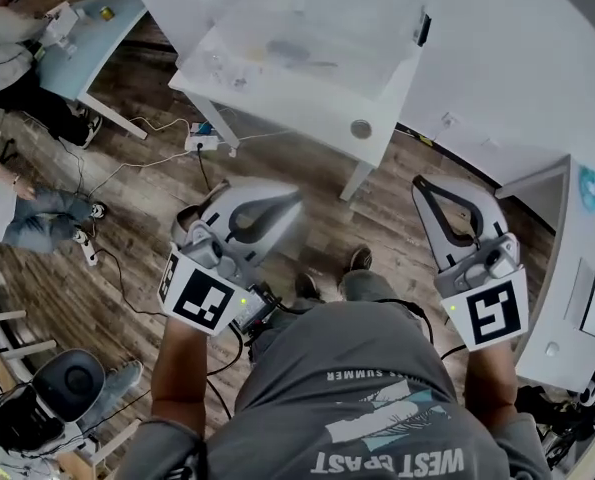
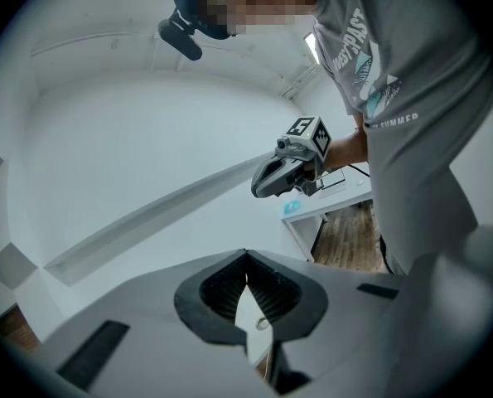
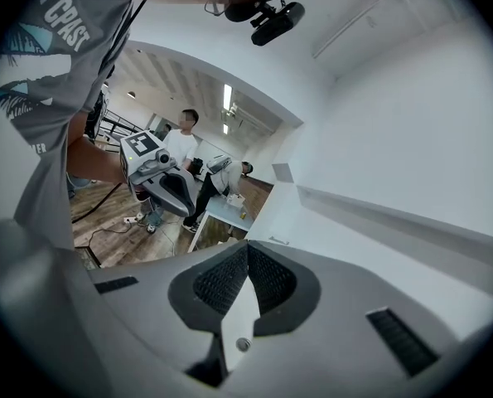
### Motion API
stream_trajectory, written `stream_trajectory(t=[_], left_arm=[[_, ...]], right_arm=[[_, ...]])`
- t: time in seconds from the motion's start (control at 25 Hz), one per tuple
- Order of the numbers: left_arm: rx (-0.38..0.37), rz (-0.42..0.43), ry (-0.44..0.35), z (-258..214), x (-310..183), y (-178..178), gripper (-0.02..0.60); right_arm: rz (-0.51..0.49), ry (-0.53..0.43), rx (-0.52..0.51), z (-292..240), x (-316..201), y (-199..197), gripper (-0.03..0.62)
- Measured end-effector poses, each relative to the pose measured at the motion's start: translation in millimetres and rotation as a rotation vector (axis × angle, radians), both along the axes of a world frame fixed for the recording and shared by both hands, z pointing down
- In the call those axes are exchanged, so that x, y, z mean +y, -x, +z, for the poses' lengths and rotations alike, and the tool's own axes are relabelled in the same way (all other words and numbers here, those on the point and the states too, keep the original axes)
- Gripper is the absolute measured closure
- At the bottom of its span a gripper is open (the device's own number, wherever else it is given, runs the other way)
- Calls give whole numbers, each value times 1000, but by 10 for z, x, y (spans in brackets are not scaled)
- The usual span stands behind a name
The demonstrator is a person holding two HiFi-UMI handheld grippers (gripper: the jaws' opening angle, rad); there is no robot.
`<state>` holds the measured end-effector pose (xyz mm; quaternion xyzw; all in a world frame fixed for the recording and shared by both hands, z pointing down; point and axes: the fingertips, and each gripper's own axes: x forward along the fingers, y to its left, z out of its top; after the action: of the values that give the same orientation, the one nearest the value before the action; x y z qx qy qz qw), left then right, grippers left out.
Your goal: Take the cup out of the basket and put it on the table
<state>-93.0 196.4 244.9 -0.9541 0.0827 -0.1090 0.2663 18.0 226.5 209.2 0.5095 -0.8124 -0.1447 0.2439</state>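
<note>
Forearms out at waist height; left gripper [image 1: 280, 206] and right gripper [image 1: 424, 186] both clenched, empty, aimed toward the table [image 1: 379, 128], which carries perhaps a clear basket [image 1: 317, 28]

Grey T-shirt [image 1: 377, 368], white lettering, pale grey left tongs [image 1: 293, 204] and right tongs [image 1: 424, 184], black ribbed pads [image 2: 221, 290], black-and-white marker cubes [image 1: 202, 301]

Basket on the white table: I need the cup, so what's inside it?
In the basket, only a faint dark streak shows. Glare washes out the rest, so no cup can be made out.
</note>
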Motion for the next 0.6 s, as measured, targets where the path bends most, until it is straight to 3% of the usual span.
stream_trajectory(t=[0.6], left_arm=[[-45,-142,16,-96,-549,-905,571]], right_arm=[[-136,-27,-68,-62,-696,-962,582]])
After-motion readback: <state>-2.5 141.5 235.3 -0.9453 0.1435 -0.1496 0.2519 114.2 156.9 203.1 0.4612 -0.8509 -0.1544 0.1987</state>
